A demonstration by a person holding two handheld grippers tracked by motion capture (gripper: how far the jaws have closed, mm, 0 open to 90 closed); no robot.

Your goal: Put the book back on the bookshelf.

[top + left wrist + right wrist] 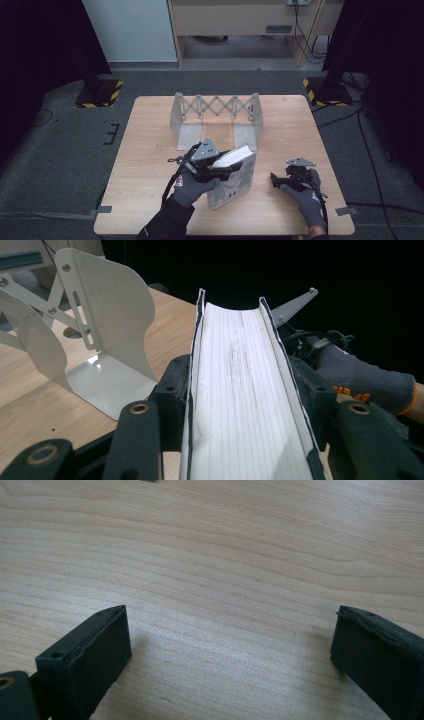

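Left gripper [222,167] clamped on the book [235,172] near table [150,150] centre, just at 6 o'clock from the bookend rack [215,117]. Book tilted, long axis running toward 2 o'clock, page edges up. Right gripper [227,645] at 3 o'clock, jaws spread, grasping nothing.

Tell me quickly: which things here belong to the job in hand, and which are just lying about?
In the job:
- book, clamped across its covers by the left gripper
- metal book rack behind it, nothing in it yet
- wooden table

Standing by or lying about:
- right gripper, jaws apart, nothing between them
- cables on the floor
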